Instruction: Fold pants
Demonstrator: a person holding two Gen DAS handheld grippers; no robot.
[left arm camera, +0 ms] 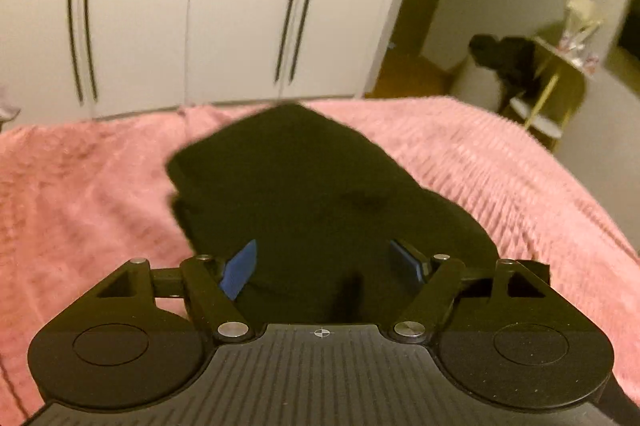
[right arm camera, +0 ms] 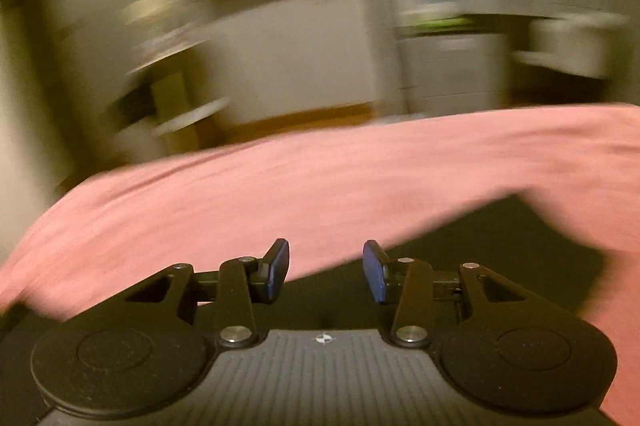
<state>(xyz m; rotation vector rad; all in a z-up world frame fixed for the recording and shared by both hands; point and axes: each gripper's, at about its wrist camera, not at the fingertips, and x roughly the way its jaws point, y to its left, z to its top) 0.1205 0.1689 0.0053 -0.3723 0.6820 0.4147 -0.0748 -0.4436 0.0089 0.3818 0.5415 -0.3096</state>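
Pink blanket (left arm camera: pixel 460 154) covers the bed and fills the lower half of both views. Behind it in the left wrist view stands a white wardrobe (left arm camera: pixel 192 6) with dark vertical handle lines. At 2 o'clock in that view a small shelf unit (left arm camera: pixel 560 74) sits by the wall, with a dark heap (left arm camera: pixel 504 54) just beside it.

Pants (left arm camera: pixel 304 186): black, lying on the blanket in a compact folded stack, layers visible along the edge at 9 o'clock. The stack runs from frame centre down to the left gripper (left arm camera: pixel 324 266).

Left gripper: fingers spread wide, blue pads at either side, nothing between them. Black cloth lies directly ahead of and beneath the gap; whether the pads touch it cannot be told.

Right gripper (right arm camera: pixel 326 268): fingers apart, gap clear, holding nothing. The right wrist view is heavily motion-blurred. Pants (right arm camera: pixel 500 246) show there as a dark patch at 4 o'clock, reaching under the gripper. Pink blanket (right arm camera: pixel 280 186) spans the middle of that view. Background furniture in that view is too smeared to identify.
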